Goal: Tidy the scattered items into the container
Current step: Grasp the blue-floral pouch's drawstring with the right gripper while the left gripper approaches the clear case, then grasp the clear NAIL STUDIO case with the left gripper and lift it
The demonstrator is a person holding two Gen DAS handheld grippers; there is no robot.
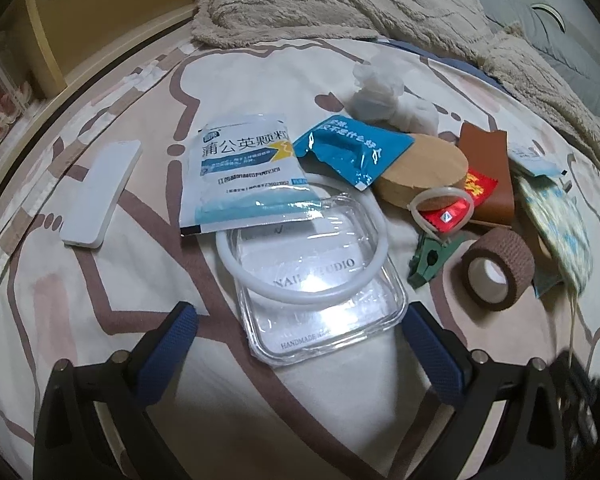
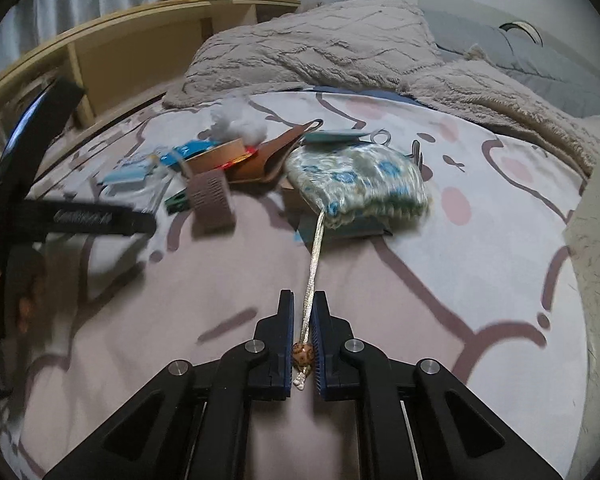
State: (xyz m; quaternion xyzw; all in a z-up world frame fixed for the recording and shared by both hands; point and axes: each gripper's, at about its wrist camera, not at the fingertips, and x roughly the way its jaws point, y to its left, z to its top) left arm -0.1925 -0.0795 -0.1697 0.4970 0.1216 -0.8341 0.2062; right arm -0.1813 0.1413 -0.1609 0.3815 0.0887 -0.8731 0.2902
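A clear square container (image 1: 320, 280) lies on the bed with a white ring (image 1: 300, 240) and a white-blue sachet (image 1: 244, 172) resting over it. My left gripper (image 1: 300, 332) is open, its fingers either side of the container's near edge. Scattered to the right are a blue packet (image 1: 352, 148), a cork disc (image 1: 424, 168), a brown tape roll (image 1: 496, 268), a green clip (image 1: 432, 260) and a blue-patterned drawstring pouch (image 2: 360, 184). My right gripper (image 2: 303, 300) is shut on the pouch's cord (image 2: 314, 268), with the cord's bead between the jaws.
A white flat case (image 1: 100, 192) lies left of the container. Crumpled white tissue (image 1: 384, 92) and a brown leather holder (image 1: 488, 164) sit behind the pile. A fluffy beige blanket (image 2: 320, 48) covers the far bed. A wooden headboard shelf (image 2: 120, 48) runs along the left.
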